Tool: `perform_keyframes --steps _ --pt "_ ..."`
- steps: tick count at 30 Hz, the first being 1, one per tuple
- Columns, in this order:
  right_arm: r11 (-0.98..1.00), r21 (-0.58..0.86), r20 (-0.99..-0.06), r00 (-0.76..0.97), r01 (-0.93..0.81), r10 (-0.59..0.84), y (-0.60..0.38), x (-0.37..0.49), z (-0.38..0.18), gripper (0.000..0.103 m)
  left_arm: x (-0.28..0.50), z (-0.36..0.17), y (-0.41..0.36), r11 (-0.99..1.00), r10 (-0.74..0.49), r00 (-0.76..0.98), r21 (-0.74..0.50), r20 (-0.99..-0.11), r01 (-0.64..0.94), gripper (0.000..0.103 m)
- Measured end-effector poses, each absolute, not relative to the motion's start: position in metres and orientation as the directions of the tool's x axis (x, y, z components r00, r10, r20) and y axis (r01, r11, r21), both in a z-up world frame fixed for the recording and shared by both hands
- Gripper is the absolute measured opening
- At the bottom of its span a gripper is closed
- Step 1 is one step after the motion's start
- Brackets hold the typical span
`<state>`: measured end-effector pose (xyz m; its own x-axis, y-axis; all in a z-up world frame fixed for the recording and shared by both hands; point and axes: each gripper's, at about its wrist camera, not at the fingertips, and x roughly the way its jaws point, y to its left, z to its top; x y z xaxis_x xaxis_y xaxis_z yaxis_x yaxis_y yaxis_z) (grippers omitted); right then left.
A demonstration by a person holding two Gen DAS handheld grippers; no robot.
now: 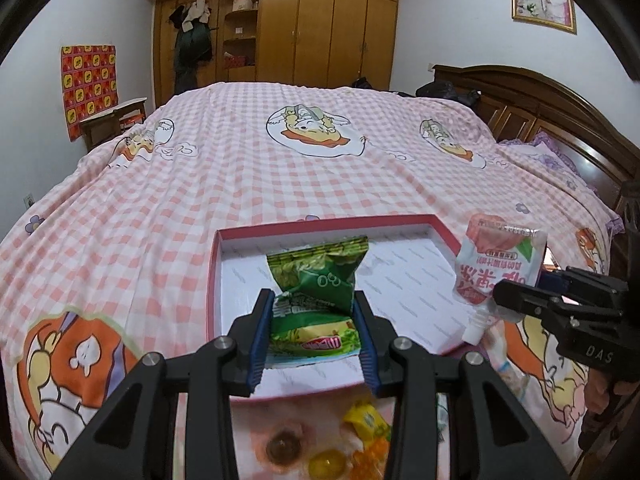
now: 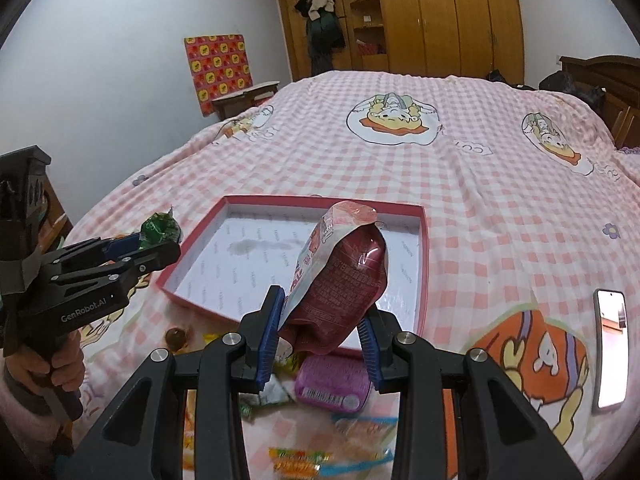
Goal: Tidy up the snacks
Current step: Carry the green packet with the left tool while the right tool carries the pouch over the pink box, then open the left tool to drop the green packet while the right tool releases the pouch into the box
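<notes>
Currently, a green snack packet (image 1: 316, 300) is clamped between the blue-padded fingers of the left gripper (image 1: 316, 344), held up in the air over the near part of a shallow red-rimmed box (image 1: 320, 227) whose white lining is seen beneath it. From the right wrist view the same packet (image 2: 158, 230) is seen only partly, poking out past the left gripper (image 2: 154, 246), just left of the box (image 2: 424, 264).

A spouted drink pouch (image 2: 340, 280), pink on its front and dark red on its back, is gripped at its lower end by the right gripper (image 2: 320, 332) and is held upright and slightly tilted, in front of the box's near right area. In the left wrist view that pouch (image 1: 496, 268) is shown with its white spout pointing down, beside the box's right rim, its lower edge pinched in the right gripper (image 1: 504, 294).

The box is laid on a pink checked bedspread (image 1: 240, 184) printed with cartoon bears. Nearer the cameras, loose snacks are scattered on the cloth: a yellow wrapped candy (image 1: 366, 420), a round jelly cup (image 1: 284, 448), and a purple tin (image 2: 332, 380). A phone (image 2: 610, 344) is lying on the bedspread well to the right of the box. A wooden wardrobe (image 1: 320, 24) is seen behind the bed.
</notes>
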<state>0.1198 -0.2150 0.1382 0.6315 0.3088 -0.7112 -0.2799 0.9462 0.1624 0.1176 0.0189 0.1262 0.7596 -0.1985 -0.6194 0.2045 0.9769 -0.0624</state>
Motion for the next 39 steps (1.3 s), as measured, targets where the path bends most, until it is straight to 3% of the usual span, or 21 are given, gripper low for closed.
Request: perform_keyframes --steps 39 --pt "0.923 0.315 -0.743 0.547 -0.221 0.385 -0.223 0.225 0.074 0.037 0.233 0.056 0.015 0.987 -0.155 0.663 -0.091 -0.732 0.130 0.042"
